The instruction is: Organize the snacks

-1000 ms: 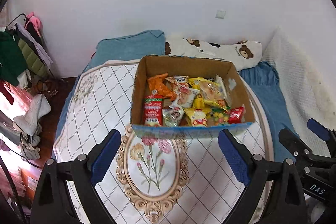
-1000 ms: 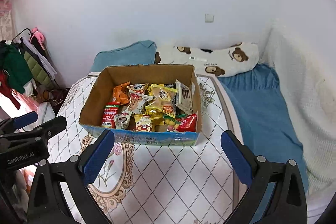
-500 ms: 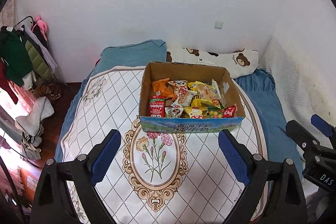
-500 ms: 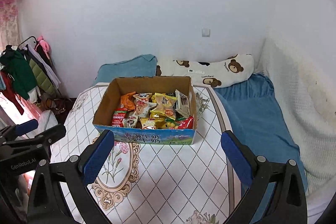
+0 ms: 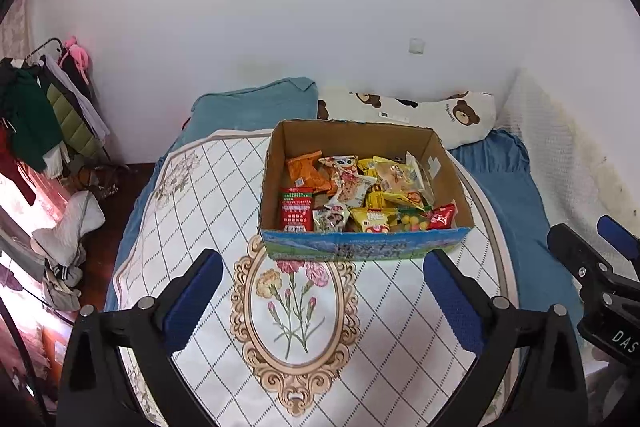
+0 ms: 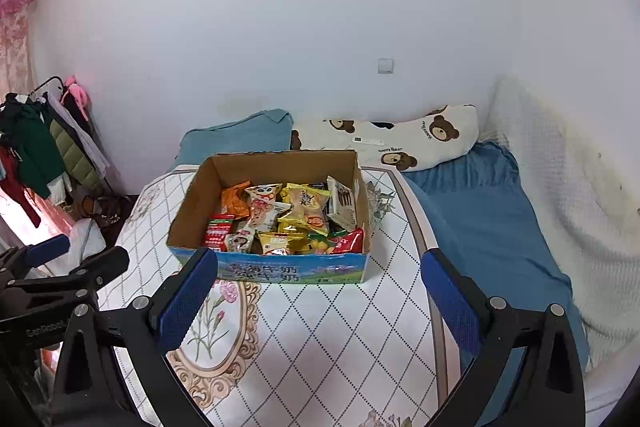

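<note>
Dozens of snacks [image 5: 352, 193] piled in a cardboard box [image 5: 362, 251] on the round table [image 5: 192, 195], long side facing the claws. Left gripper [image 5: 322, 291] has just been opening, now wide with nothing between its jaws; right gripper [image 6: 318, 291] is wide and empty too. Box lies straight ahead of both, neither clearly nearer.

Cardboard box [image 5: 352, 139]; glossy wrappers [image 5: 360, 191]
</note>
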The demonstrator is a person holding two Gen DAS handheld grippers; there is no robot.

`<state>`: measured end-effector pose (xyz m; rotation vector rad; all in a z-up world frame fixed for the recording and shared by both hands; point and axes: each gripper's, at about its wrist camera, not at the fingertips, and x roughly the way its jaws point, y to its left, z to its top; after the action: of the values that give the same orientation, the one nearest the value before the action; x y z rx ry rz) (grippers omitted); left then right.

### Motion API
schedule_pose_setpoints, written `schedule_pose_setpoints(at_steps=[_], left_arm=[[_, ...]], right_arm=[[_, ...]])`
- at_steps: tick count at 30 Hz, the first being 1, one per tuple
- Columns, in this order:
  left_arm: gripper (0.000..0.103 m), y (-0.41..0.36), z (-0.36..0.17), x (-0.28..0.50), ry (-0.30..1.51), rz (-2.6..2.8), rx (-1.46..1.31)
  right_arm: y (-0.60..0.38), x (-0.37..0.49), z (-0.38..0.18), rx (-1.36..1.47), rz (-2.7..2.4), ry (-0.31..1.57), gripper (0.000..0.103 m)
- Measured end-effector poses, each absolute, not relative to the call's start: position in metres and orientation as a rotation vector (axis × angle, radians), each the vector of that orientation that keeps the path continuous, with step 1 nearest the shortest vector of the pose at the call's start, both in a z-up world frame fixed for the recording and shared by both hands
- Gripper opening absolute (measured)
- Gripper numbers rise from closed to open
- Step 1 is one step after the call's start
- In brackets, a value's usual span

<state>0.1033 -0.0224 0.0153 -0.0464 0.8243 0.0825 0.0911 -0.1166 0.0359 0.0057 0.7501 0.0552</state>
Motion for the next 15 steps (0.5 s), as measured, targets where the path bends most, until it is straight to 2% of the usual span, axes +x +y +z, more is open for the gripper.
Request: schedule_pose_setpoints(at_steps=[15], left_arm=[[0.103,-0.027,-0.032,0.157,0.895,0.12,-0.014]], right_arm=[[-0.121,0.153,-0.02,0.006,0.019,0.8,0.103]])
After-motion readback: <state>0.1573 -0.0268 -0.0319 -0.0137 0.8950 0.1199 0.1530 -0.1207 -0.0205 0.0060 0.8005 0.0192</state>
